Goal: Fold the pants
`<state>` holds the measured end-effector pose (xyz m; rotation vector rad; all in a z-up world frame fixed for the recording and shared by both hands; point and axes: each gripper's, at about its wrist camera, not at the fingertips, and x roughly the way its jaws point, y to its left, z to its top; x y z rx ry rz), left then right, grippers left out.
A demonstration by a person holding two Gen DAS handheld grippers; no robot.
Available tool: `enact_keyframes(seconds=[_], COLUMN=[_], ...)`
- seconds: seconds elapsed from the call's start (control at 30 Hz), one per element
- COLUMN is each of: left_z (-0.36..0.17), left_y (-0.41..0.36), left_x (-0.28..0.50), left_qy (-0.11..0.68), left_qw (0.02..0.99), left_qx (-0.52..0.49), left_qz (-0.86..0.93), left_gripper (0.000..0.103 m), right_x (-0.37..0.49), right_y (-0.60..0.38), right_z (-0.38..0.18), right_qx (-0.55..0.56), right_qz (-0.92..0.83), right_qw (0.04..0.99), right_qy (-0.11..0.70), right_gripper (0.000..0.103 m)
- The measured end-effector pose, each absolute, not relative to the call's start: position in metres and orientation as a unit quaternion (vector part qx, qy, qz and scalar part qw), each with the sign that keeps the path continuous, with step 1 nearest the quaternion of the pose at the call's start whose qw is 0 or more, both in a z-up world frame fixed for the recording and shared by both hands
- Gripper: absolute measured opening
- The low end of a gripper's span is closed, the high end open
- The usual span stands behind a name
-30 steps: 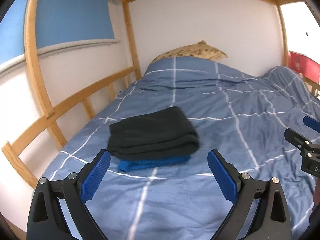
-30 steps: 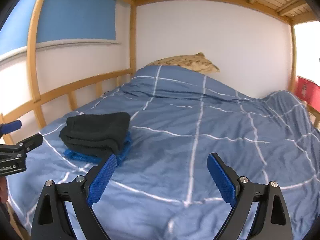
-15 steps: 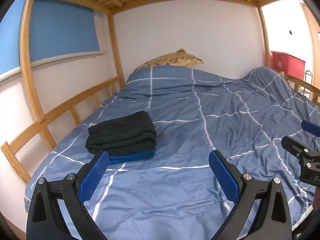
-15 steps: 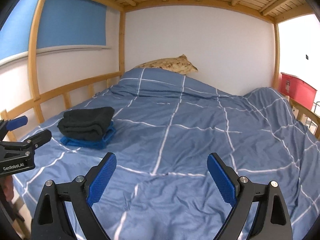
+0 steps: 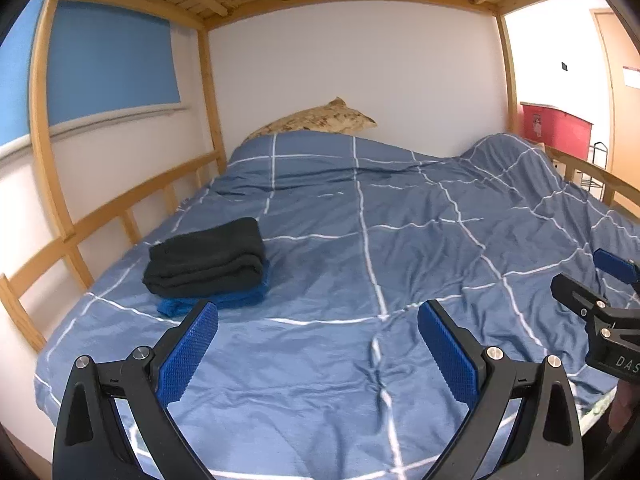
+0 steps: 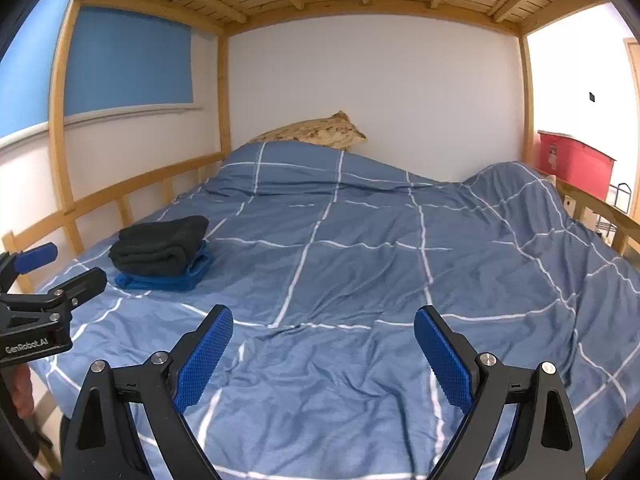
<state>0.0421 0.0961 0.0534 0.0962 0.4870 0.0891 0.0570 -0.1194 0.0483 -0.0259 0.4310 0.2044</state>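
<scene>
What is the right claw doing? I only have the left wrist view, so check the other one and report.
Observer: The right claw is wide open above the blue duvet, with nothing between its fingers.
Operator: Describe my left claw from that side.
Observer: The left claw shows side-on at the left edge, its body lettered GenRobot.AI.
Operator: Tell me what is under it.
Observer: Part of a hand shows just below that body.

My right gripper [image 6: 323, 354] hangs wide apart over the blue checked duvet [image 6: 360, 264]; folded black pants [image 6: 160, 245] lie atop a folded blue garment [image 6: 172, 280], far left
</scene>
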Motion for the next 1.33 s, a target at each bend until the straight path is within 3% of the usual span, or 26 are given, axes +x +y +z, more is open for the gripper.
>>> enact_keyframes(seconds=[1.33], left_z=[0.049], left_y=[0.069], left_x=[0.038], left_qy=[0.234], left_qw=[0.971], left_qx=[0.036], left_qz=[0.03], left_gripper=[0.102], right_x=[0.052], right_y=[-0.16], right_z=[0.036], right_qx=[0.012], right_qz=[0.088], right_qw=[0.969], right_qy=[0.232], right_gripper=[0.093])
